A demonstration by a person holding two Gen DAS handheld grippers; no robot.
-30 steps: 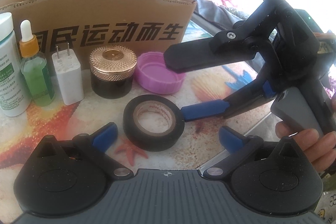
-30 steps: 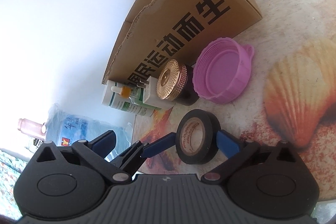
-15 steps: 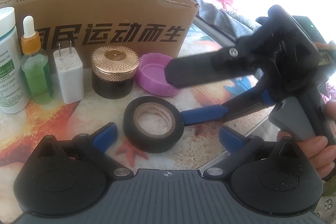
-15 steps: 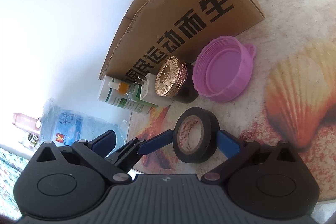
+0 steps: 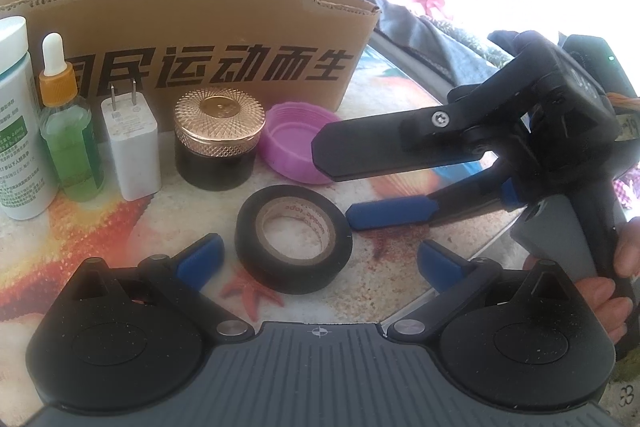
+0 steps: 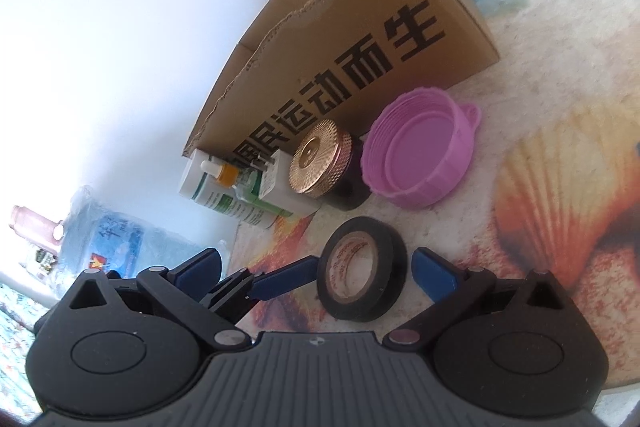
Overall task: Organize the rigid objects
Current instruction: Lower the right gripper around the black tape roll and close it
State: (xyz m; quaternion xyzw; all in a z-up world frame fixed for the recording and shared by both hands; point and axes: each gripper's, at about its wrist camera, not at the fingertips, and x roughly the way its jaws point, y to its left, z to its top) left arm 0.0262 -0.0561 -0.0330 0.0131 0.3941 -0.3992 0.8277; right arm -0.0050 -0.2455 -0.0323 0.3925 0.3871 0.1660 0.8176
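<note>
Tape as the thing to fetch: black tape roll [image 5: 296, 279] flat on the printed tabletop [image 5: 400, 291], hole facing up, straight ahead of the left gripper [image 5: 320, 261] and centred on its gap, near rim about level with the blue tips. Spread wide and holding nothing. No long axis to line up with on a ring lying flat; probably as good to come across the rim from one side as from another. Just ahead of the right gripper [image 6: 316, 265] too, a little toward its right-hand fingertip, and seen slanted there, with the tool rolled onto its side. Likewise wide apart and empty. In the left wrist view, lower blue pad [image 5: 384, 217] just beside the roll's right rim, contact impossible to confirm, upper finger raised above the purple lid [image 5: 292, 147]. Judged the nearer of the two to a grip, though apparently not yet straddling the roll. Farther ahead, beyond the roll: purple lid, gold-capped jar [image 5: 218, 147], white charger [image 5: 132, 143], dropper bottle [image 5: 72, 139] and white bottle [image 5: 16, 127] in a row. Behind them, at the back, an open cardboard box [image 5: 200, 27], a likely home for the roll.
</note>
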